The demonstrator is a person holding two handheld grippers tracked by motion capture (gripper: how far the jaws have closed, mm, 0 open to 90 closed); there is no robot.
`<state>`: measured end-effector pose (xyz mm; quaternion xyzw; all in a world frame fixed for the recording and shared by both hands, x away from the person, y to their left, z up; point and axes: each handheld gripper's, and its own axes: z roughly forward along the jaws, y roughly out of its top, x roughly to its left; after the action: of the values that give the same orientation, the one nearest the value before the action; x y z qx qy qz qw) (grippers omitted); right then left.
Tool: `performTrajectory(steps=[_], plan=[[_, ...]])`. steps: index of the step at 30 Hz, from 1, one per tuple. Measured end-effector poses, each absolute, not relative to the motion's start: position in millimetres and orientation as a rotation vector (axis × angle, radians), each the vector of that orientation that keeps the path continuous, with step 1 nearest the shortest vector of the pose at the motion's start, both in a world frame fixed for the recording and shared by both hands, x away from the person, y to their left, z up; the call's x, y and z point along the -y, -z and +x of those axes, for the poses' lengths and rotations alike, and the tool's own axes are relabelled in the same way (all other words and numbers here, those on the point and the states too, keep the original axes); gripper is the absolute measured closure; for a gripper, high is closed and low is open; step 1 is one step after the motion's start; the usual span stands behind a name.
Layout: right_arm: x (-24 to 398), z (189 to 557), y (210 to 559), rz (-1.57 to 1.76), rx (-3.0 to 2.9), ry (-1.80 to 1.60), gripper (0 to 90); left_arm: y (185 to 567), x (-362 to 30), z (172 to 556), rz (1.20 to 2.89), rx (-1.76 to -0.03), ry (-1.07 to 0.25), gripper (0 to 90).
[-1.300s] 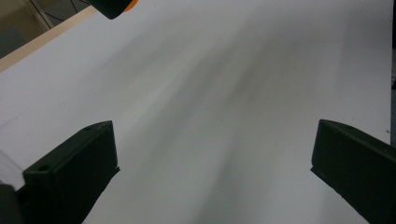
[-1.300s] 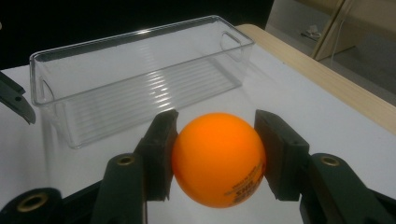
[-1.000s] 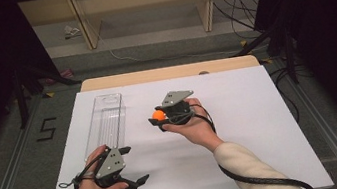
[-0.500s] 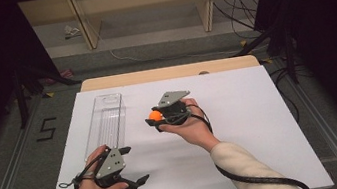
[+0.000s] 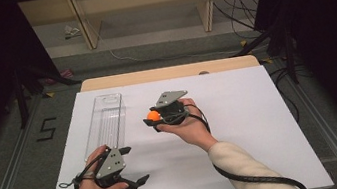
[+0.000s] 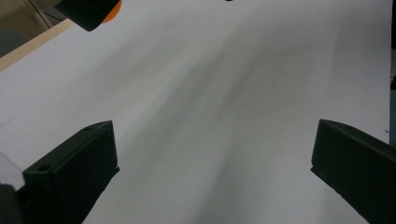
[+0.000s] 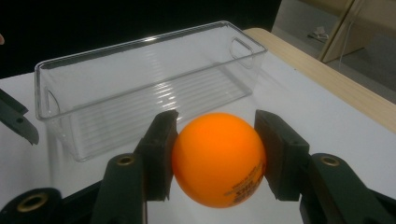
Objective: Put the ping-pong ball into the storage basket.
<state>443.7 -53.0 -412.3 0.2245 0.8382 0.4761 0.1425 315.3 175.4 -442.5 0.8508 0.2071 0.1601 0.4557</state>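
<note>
The table [image 5: 262, 126] runs off the bottom of the high view, cutting both forearms. The clear bin [image 5: 105, 121] sits left of centre there; the right gripper view shows its ribbed floor and end handles, its near wall partly behind the ball [image 7: 218, 158]. The right gripper [image 5: 152, 119] clamps the ball at frame centre, print on it partly legible, and has drifted left toward the bin since earlier. The left gripper [image 5: 134, 183], lower left, has jaws wide apart over bare table, unchanged.
</note>
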Motion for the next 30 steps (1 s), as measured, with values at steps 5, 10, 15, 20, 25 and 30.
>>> performTrajectory(steps=[5, 10, 15, 20, 25, 30], plan=[[50.4, 444.6, 410.9, 0.647, -2.415, -1.38, 51.5, 442.6, -174.8, 315.0, 2.097, -0.51, -0.395, 0.0], [48.4, 445.7, 410.4, 0.647, -2.417, -1.382, 51.5, 442.9, -174.4, 314.8, 2.095, -0.511, -0.393, 0.0], [46.0, 446.6, 409.6, 0.647, -2.416, -1.386, 51.5, 442.7, -174.6, 314.9, 2.099, -0.507, -0.395, 0.0], [44.0, 447.5, 409.3, 0.645, -2.419, -1.383, 51.5, 442.7, -174.0, 314.9, 2.103, -0.504, -0.391, 0.0], [41.2, 449.0, 407.4, 0.645, -2.418, -1.386, 51.5, 442.8, -174.2, 314.9, 2.1, -0.506, -0.393, 0.0], [38.0, 450.5, 406.2, 0.641, -2.418, -1.386, 51.5, 442.7, -174.1, 314.8, 2.1, -0.505, -0.393, 0.0]])
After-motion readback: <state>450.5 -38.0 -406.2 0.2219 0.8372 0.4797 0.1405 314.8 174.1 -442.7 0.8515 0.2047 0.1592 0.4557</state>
